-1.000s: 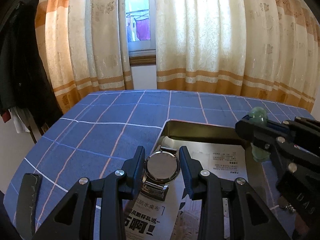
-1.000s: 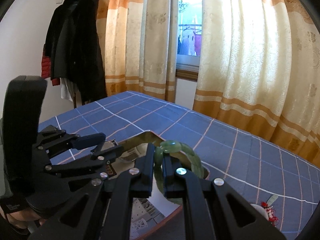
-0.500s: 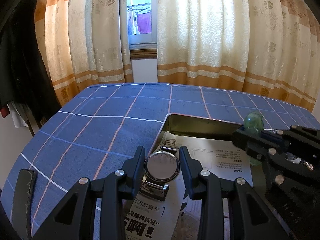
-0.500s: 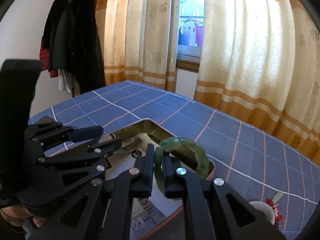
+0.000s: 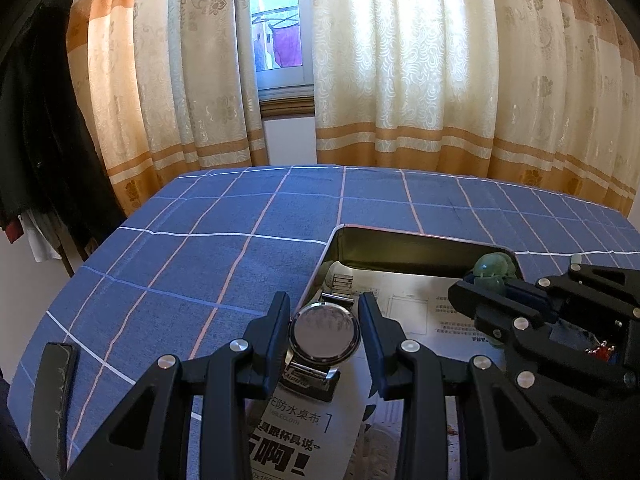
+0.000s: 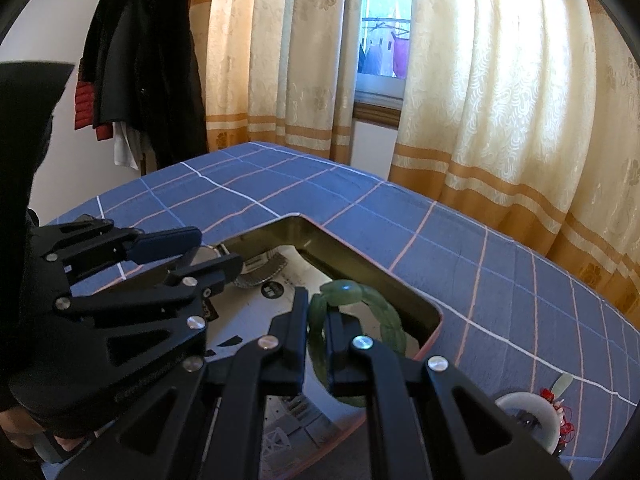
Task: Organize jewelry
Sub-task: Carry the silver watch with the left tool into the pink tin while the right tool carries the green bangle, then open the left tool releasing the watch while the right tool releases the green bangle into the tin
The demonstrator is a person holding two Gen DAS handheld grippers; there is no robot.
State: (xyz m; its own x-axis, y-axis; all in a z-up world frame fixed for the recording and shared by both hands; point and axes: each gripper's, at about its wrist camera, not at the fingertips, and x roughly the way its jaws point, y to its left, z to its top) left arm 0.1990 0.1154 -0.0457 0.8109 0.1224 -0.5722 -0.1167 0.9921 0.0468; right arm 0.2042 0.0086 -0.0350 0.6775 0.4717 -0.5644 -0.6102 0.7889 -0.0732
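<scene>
The left gripper (image 5: 324,332) was clamped on the round case of a wristwatch (image 5: 325,338), one pad on each side, at lower centre of the left wrist view; gripping across the case rather than the metal band probably gave the pads a rigid surface. The watch was held over the near left part of an open metal tin (image 5: 404,246), apparently for setting down inside. The right gripper (image 6: 316,328) had its jaws pressed together on the near rim of a green bangle (image 6: 360,336), lower centre of the right wrist view, so that the ring stood out ahead of the fingertips. The bangle was low inside the tin (image 6: 424,308), near its right-hand corner; whether it touched the floor could not be determined. Printed paper (image 5: 404,316) lined the tin, presumably to cushion the pieces. The two grippers sat side by side over the tin without touching. At lower right of the right wrist view, a pale ring with red tassels (image 6: 532,416) lay on the blue checked tablecloth (image 6: 500,272), apparently not yet stored. Curtains (image 5: 420,80) filled the upper frame.
</scene>
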